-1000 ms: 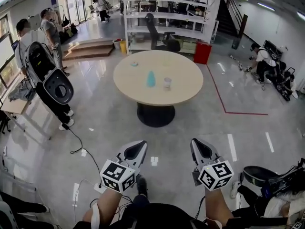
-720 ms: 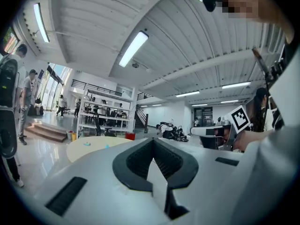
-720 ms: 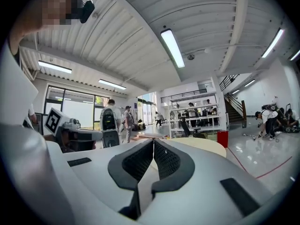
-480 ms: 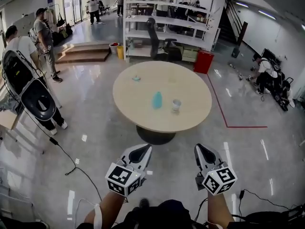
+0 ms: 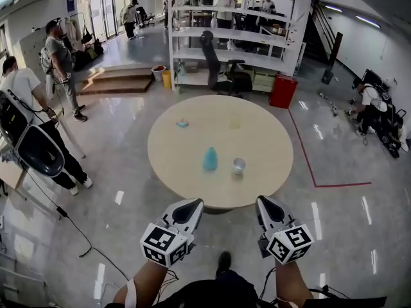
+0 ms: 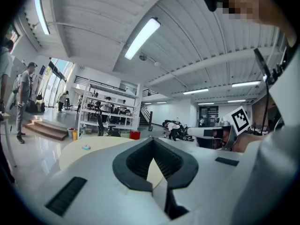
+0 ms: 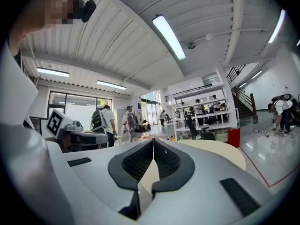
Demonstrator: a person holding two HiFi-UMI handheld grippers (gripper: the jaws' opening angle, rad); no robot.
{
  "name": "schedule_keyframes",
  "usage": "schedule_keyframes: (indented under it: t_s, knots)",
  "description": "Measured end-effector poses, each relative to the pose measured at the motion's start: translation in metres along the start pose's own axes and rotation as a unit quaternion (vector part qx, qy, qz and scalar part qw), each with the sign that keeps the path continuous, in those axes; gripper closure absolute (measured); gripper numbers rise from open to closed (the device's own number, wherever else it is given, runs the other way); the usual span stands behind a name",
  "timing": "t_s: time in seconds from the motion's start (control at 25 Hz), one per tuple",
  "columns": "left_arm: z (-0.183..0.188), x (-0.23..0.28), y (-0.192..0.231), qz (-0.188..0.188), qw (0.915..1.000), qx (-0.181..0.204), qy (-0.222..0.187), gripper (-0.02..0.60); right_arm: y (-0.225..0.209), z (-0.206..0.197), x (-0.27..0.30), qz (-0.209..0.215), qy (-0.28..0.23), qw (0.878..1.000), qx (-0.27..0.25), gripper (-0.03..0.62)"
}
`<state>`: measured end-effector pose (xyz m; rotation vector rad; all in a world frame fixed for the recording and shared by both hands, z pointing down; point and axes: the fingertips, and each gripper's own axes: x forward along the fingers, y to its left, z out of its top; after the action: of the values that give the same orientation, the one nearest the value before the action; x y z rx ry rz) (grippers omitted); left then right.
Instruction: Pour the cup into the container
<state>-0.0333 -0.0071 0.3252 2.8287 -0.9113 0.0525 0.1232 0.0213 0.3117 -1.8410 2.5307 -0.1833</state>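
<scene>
A round beige table (image 5: 257, 140) stands ahead of me. On its near part a teal container (image 5: 210, 159) stands left of a small clear cup (image 5: 239, 166). My left gripper (image 5: 191, 205) hangs shut just short of the table's near edge, nothing between its jaws. My right gripper (image 5: 266, 203) is beside it, also shut and empty, below the cup. In the left gripper view (image 6: 153, 142) and the right gripper view (image 7: 153, 142) the fingertips meet, with the tabletop (image 7: 220, 149) beyond them.
A small light-blue object (image 5: 183, 124) lies on the table's far left. White shelving (image 5: 225, 37) and a red bin (image 5: 282, 91) stand behind the table. People (image 5: 61, 63) stand at the left near a black stand (image 5: 38, 149). A cable (image 5: 77, 226) runs across the floor.
The table has come closer in the head view, from mid-room to right in front of both grippers. Both grippers stay shut and level.
</scene>
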Motion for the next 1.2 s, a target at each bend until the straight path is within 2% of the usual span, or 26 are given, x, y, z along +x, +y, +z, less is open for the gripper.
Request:
schedule_keyframes:
  t_s: [0.2,0.36,0.48,0.6,0.88,1.0,1.2]
  knots:
    - [0.022,0.087,0.023,0.010,0.9999,0.002,-0.002,0.583,-0.076,0.023,0.053,0.015,-0.011,1.000,0.001,0.588]
    - [0.037,0.131,0.042,0.025,0.9997,0.006,-0.001,0.583,-0.116,0.033,0.088,0.033,-0.012,0.999,-0.001,0.588]
    - [0.037,0.157,0.041,0.009,0.9999,0.001,0.011,0.583,-0.141,0.038,0.107,0.027,-0.009,1.000,0.003,0.586]
    - [0.028,0.175,0.058,0.002,0.9999,0.005,0.015,0.583,-0.152,0.026,0.130,0.025,-0.009,1.000,0.007,0.587]
    - [0.019,0.216,0.150,-0.023,0.9996,0.004,0.016,0.583,-0.161,0.009,0.211,-0.017,-0.024,0.999,0.013,0.580]
    - [0.019,0.228,0.176,-0.042,0.9989,0.003,0.019,0.583,-0.166,0.005,0.230,-0.044,-0.020,0.999,0.010,0.509]
    - [0.000,0.243,0.196,-0.052,0.9971,-0.005,0.055,0.583,-0.173,-0.015,0.243,-0.065,0.006,0.998,0.019,0.447]
